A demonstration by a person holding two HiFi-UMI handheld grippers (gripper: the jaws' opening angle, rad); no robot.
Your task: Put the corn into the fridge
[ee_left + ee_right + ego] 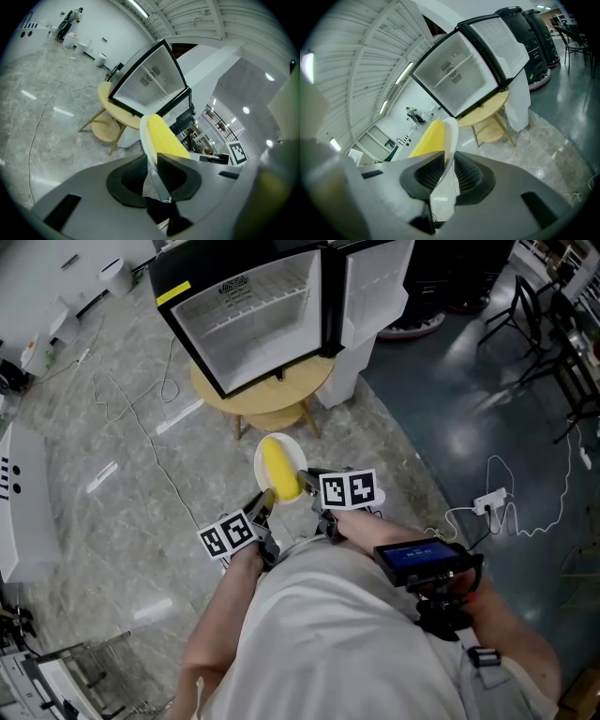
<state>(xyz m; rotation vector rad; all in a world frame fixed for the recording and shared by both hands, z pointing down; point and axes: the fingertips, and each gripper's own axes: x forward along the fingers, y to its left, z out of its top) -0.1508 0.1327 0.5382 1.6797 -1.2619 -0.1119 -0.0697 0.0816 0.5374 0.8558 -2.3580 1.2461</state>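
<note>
One corn (pixel 279 470) rides one plate (pixel 292 445), pinched by left tongs (pixel 265 500), right tongs (pixel 312 482).

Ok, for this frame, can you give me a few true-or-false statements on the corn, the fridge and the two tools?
1. The fridge has its door open. True.
2. The corn already lies on a fridge shelf. False: it lies on a white plate held out in front of the fridge.
3. The left tool and the right tool are each shut on the white plate's rim. True.
4. The fridge stands directly on the floor. False: it sits on a round wooden table.
5. The fridge shelves are packed with food. False: the part of the inside that shows is bare.
</note>
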